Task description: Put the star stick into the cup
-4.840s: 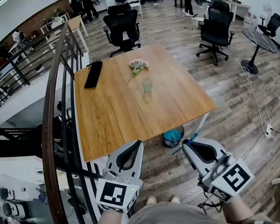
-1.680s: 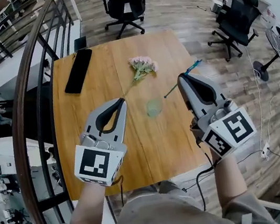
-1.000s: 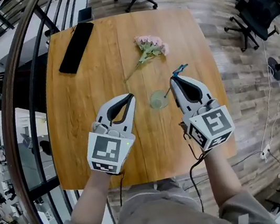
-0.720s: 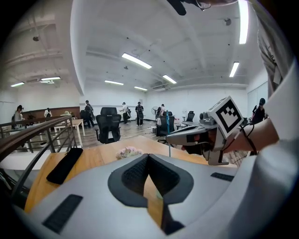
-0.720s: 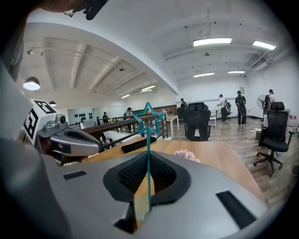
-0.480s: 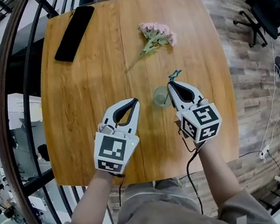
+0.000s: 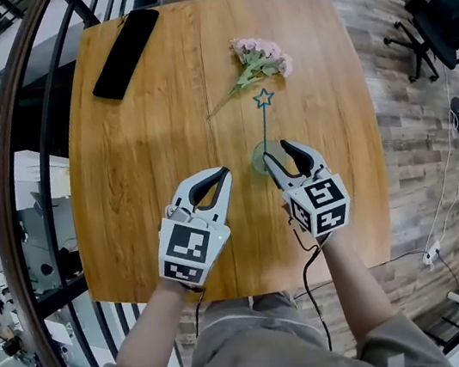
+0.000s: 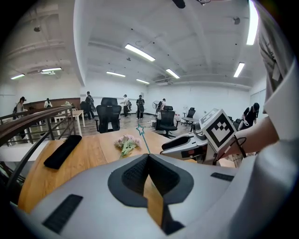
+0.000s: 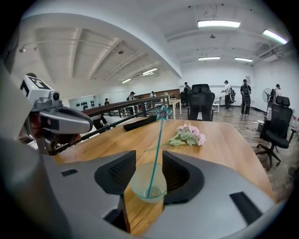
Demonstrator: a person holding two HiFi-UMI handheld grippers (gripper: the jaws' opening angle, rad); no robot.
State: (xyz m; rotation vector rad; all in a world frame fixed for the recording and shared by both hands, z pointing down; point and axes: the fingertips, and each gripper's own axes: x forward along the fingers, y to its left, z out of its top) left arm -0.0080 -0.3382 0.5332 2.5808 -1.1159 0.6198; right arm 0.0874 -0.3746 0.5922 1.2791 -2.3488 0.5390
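Observation:
A clear cup [image 7: 261, 158] stands on the wooden table [image 7: 158, 120]. The teal star stick [image 7: 264, 120] stands in it and leans away, star on top. My right gripper [image 7: 276, 151] hovers at the cup with its jaws opening. In the right gripper view the stick [image 9: 155, 154] rises from the cup [image 9: 148, 186] between the right gripper's [image 9: 148, 172] spread pads, and neither pad touches it. My left gripper [image 7: 226, 171] hangs just left of the cup, shut and empty. In its own view the left gripper [image 8: 148, 157] has its jaws together, with the star [image 8: 140, 130] beyond them.
A bunch of pink flowers [image 7: 260, 54] lies behind the cup, and a black phone [image 7: 123, 43] lies at the table's far left corner. A curved dark railing [image 7: 27, 195] runs along the left. Office chairs [image 7: 445, 16] stand on the plank floor to the right.
The right jaws were shut on the tilted stick. They now stand apart, and the stick stands free in the cup. The left gripper has barely moved.

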